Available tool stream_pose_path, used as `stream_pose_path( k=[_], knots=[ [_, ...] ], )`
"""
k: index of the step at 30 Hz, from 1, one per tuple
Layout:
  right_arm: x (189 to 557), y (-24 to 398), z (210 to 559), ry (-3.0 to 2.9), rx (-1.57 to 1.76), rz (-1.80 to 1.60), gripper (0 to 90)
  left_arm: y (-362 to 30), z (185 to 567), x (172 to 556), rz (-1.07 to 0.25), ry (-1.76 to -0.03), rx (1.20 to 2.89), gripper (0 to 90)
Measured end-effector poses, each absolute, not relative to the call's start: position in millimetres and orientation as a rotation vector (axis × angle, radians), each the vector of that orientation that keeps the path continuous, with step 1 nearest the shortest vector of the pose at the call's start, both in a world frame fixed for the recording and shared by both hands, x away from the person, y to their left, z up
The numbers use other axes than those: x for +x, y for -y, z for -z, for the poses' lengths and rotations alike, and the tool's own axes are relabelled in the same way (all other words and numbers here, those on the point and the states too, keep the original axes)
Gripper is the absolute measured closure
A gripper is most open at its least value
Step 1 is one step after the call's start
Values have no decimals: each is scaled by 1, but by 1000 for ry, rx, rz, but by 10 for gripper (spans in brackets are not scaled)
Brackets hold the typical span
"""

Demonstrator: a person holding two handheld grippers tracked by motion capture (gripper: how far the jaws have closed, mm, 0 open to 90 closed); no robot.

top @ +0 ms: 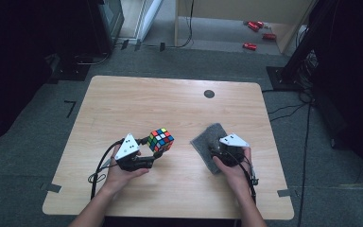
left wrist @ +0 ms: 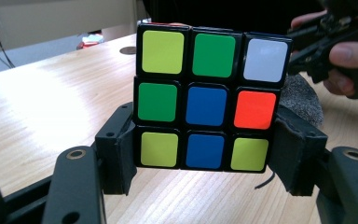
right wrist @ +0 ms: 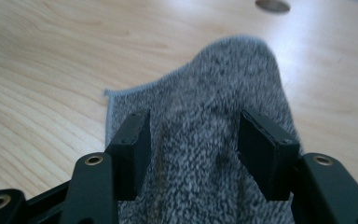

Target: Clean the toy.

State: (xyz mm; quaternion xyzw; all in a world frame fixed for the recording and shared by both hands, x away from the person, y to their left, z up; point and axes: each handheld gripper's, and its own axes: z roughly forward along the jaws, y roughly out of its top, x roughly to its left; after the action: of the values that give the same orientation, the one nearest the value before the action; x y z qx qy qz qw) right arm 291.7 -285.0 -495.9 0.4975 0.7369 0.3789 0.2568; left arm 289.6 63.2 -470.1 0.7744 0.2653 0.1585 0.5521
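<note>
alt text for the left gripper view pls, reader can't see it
A scrambled Rubik's cube is clamped by its bottom layer between the left gripper's two black fingers, above a light wooden table. The facing side shows yellow-green, green, white, blue and orange stickers. At upper right a hand holds the right gripper over a grey cloth.

I find no readable writing, label, brand or number anywhere here, neither on what my grippers hold nor on the table around them.
</note>
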Motion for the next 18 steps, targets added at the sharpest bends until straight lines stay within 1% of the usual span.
stream_pose_path(
  k=[2, 5, 8, 10, 15, 18],
  knots=[
    [293, 286, 498, -1997, 1397, -1027, 507, -64, 470, 290, -378, -633, 1826, 341],
    [295, 286, 501, -2000, 1420, -991, 545, -65, 470, 290, -384, -634, 1824, 341],
    [297, 286, 505, -2004, 1450, -961, 552, -66, 469, 290, -384, -635, 1816, 341],
    [299, 287, 507, -2008, 1484, -974, 578, -67, 469, 290, -377, -634, 1809, 342],
    [296, 286, 509, -2017, 1467, -973, 707, -69, 469, 290, -368, -624, 1810, 342],
    [293, 284, 509, -2024, 1421, -980, 756, -68, 469, 290, -358, -619, 1811, 342]
  ],
)
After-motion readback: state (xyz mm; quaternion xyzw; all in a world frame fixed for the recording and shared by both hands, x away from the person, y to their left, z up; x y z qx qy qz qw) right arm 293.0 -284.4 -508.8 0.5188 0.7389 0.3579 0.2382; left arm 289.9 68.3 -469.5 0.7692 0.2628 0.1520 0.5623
